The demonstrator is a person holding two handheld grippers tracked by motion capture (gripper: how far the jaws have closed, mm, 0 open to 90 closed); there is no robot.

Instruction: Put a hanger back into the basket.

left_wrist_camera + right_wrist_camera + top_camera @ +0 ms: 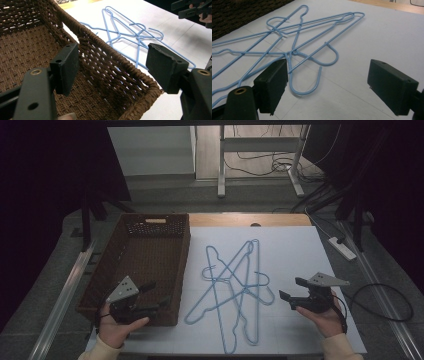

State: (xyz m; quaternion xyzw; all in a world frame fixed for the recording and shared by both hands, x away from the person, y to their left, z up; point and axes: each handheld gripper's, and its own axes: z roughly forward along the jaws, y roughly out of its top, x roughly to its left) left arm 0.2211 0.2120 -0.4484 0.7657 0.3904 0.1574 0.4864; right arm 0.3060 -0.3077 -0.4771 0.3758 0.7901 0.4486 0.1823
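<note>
Lying on the white sheet (295, 270) in the middle of the table is a pile of thin blue wire hangers (235, 285). They cross over each other in a tangle, so the count is hard; it looks like three, but I cannot tell for sure. Their hooks curl near the middle of the pile, and one hook (310, 82) points toward the right gripper.

There is one brown woven basket (142, 265). It sits just beside the hangers, on their left in the high view, and one hanger tip nearly reaches its wall. Its floor is bare.

There are two grippers, one in each hand. The left gripper (152, 296) is held over the near corner of the basket. Its two black jaws stand wide apart. In the left gripper view (113, 66) one jaw hangs over the inside of the basket and the other over the sheet outside, with the basket wall showing between them. The jaws hold nothing, and I cannot tell if they touch the rim.

The right gripper (291, 289) is held above the sheet, near the right side of the hangers. Its jaws are wide apart too. In the right gripper view (327, 86) bare sheet and the near hook show between them. They hold nothing and touch nothing.

The left hand (120, 325) and the right hand (325, 317) come in from the near edge of the table.
</note>
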